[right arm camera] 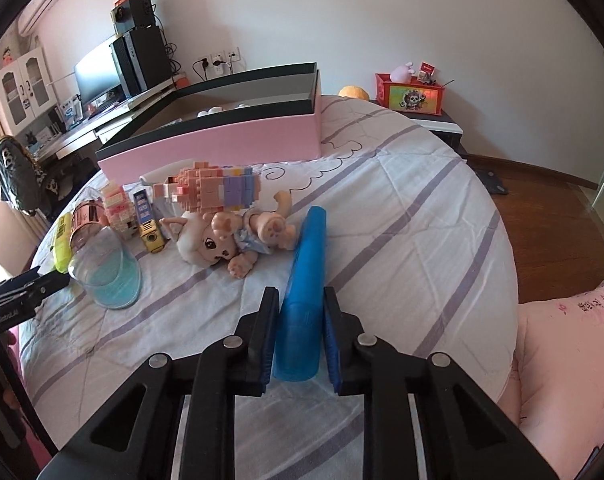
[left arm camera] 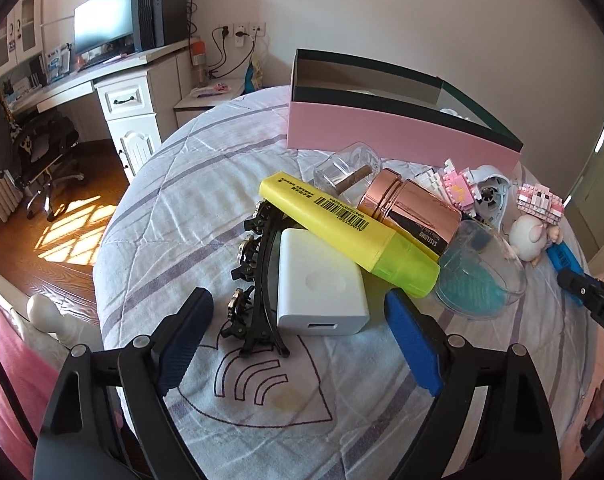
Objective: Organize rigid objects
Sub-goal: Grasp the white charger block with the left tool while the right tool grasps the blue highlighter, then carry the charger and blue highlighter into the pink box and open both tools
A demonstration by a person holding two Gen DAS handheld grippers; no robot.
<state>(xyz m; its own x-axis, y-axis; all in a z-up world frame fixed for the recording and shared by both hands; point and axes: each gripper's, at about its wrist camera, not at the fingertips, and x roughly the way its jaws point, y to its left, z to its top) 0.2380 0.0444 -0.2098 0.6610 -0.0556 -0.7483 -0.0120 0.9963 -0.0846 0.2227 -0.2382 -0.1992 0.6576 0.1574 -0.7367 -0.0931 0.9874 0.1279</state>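
Bed (left arm camera: 205, 168) with white quilt, purple stripes, fills both views. Pink box (left arm camera: 382, 136) with dark inner rim, open top, upper centre of left wrist view, upper left-centre of right wrist view (right arm camera: 237, 140); white bits inside, too small to tell.

Right claw (right arm camera: 299, 332) bottom centre of its view, narrow, pads pressed on either side of blue plastic tube (right arm camera: 306, 280); tube lies on the quilt, running up the frame toward the doll. In left wrist view the tube end (left arm camera: 564, 258) and claw tip (left arm camera: 582, 284) show at right edge.

Left claw (left arm camera: 297, 316) bottom centre of its view, wide, nothing gripped; white charger block (left arm camera: 318, 280) and black hair clip (left arm camera: 257, 280) sit between and just beyond its blue pads, not touched.

Yellow highlighter (left arm camera: 342, 228) lies diagonally across centre, its green cap end on top of the charger. Rose-gold cylinder (left arm camera: 414, 208) just behind it, touching. Clear dome case with teal insert (left arm camera: 478, 272) right of highlighter cap. Clear plastic item (left arm camera: 350, 168) behind highlighter.

Pink brick models (left arm camera: 458, 184) (left arm camera: 538, 200) upper right of centre, near the box. Doll (right arm camera: 221, 240) on its back mid-frame in right wrist view, just beside tube's far end, a brick model (right arm camera: 209, 188) on top of it.
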